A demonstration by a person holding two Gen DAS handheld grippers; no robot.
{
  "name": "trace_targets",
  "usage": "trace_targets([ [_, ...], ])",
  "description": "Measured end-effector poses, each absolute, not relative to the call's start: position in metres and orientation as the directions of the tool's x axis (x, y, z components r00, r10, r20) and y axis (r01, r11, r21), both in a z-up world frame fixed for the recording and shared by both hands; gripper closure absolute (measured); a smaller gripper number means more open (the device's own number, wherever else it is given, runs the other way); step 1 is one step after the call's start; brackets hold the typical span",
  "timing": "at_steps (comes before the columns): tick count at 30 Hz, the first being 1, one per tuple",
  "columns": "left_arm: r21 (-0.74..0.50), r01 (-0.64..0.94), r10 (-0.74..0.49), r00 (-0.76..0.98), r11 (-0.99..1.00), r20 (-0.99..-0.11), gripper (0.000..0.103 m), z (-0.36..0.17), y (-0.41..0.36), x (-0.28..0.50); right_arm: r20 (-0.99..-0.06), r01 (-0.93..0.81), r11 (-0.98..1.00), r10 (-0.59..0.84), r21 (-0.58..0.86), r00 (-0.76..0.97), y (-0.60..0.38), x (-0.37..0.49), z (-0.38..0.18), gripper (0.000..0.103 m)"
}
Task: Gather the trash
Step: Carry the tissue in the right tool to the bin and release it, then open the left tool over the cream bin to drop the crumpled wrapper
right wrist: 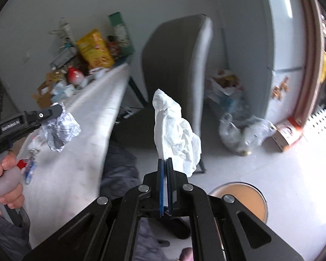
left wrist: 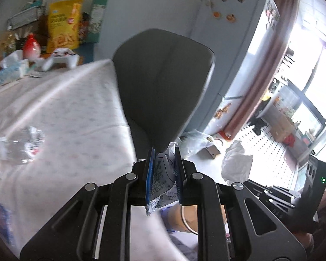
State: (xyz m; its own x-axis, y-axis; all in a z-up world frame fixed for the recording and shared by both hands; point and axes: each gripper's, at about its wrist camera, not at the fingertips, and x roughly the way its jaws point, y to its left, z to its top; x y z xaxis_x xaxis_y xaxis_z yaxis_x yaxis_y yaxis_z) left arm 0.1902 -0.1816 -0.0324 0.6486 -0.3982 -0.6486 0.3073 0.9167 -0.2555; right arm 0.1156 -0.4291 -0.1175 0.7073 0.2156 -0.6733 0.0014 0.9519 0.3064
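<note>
My left gripper (left wrist: 164, 152) is shut on a crumpled printed wrapper (left wrist: 163, 180), held just off the table's right edge; it also shows at the left of the right wrist view (right wrist: 59, 128). My right gripper (right wrist: 165, 159) is shut on a crumpled white tissue (right wrist: 173, 130), held over the floor beside the table. A round bin with a tan inside (right wrist: 241, 198) stands on the floor below and right of the right gripper; part of it shows in the left wrist view (left wrist: 189, 217). More crumpled clear wrapping (left wrist: 21, 145) lies on the table at the left.
A grey chair (left wrist: 163, 82) stands at the table's edge (left wrist: 119, 100). Snack bags, a tissue pack and a game controller (left wrist: 58, 58) crowd the table's far end. Plastic bags (right wrist: 245, 132) and a cardboard box lie on the floor by the fridge (left wrist: 234, 43).
</note>
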Motion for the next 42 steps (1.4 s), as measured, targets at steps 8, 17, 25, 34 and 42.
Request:
trace_targets([
  [8,-0.265,0.325,-0.414,0.599,0.908,-0.686,0.086,-0.066,-0.240,0.197,-0.731,0.107,0.947,0.159,0.304,0.663,-0.467,0.111,-0.162,0.099],
  [17,-0.264,0.376,-0.438,0.518,0.888,-0.735,0.086,-0.106,-0.301,0.192,-0.773,0.210,0.921,0.133,0.328,0.620,-0.505,0.111,-0.210,0.099],
  [25,-0.248,0.376,-0.417,0.484,0.893,-0.769,0.086,-0.127,-0.314,0.201,-0.821,0.328,0.880,0.112,0.343,0.560,-0.537,0.115,-0.263,0.096],
  [34,-0.257,0.398,-0.425,0.425,0.881,-0.799,0.086,-0.142,-0.335,0.206,-0.827,0.407,0.830,0.110,0.382,0.551,-0.564,0.100,-0.275,0.041],
  [42,-0.297,0.457,-0.468,0.327,0.839,-0.821,0.085,-0.158,-0.379,0.203,-0.803,0.445,0.812,0.049,0.379,0.595,-0.590,0.073,-0.244,0.039],
])
